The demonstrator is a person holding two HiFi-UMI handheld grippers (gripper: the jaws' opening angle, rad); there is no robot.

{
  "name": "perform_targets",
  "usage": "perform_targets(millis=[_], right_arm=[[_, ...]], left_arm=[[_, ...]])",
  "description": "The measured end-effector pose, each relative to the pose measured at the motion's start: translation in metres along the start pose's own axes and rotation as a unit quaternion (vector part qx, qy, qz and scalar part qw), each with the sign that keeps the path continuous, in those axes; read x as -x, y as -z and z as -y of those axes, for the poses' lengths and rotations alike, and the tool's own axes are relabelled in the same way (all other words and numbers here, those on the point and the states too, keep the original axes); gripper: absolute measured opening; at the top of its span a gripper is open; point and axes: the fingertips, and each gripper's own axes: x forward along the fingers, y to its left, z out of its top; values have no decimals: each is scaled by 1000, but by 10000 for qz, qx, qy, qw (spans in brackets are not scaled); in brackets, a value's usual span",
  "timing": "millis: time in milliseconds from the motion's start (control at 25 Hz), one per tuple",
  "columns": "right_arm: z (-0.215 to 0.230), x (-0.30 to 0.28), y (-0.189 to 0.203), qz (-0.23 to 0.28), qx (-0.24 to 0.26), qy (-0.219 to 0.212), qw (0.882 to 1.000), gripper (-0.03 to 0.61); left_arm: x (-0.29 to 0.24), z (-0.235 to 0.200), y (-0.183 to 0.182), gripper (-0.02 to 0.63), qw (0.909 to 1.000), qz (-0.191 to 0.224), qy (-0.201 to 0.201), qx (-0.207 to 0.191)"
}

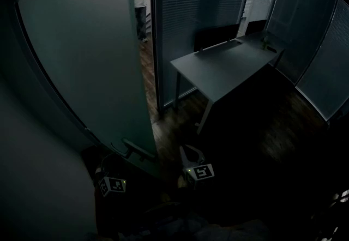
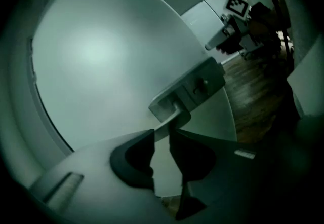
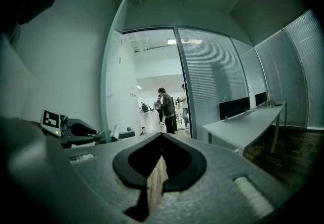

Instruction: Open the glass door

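The frosted glass door (image 1: 82,43) stands ajar at the left, with a lit corridor showing past its edge. Its metal lever handle (image 1: 137,150) sits low on the door's near edge. In the left gripper view the door (image 2: 101,56) fills the picture, and the handle (image 2: 174,114) juts from its lock plate (image 2: 197,86). My left gripper (image 2: 162,131) is shut on the lever's end, a jaw tip on each side. The head view shows that gripper (image 1: 124,162) just below the handle. My right gripper (image 1: 189,152) hangs free to the right, shut and empty (image 3: 162,136).
A grey desk (image 1: 223,65) with a dark monitor (image 1: 215,35) stands beyond the doorway. Behind it runs a glass wall with blinds (image 1: 196,5). A person (image 1: 140,0) stands in the corridor, and two people (image 3: 166,109) show through the doorway. The floor (image 1: 174,125) is dark wood.
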Motion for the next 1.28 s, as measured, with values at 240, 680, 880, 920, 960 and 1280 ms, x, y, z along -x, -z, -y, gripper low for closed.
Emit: perform_targets(millis=[240,680,880,920,960,1280], right_arm=[[-4,1,2,-24,-36,-39,10000,2],[-12,6,-1,75,-9,-116,9999,2],[-9,9,-6,113,1,-87,9999,2],[-9,10,-7,120,-1,-81,9999,2],[-8,11,-8,123,-7,-75,9999,2],[-5,11,-3,94,-15,-61,9999,2]], left_arm=[[37,-3,-48,4,9784,1047,-108,1777],[60,-18,-70,3,9213,1688,-407,3480],[59,-15,-79,3,9257,1665,-353,3379],[59,-15,-81,3,9263,1665,-343,3363],[60,-14,-83,3,9268,1668,-325,3350],[54,-8,-85,3,9331,1623,-269,3198]])
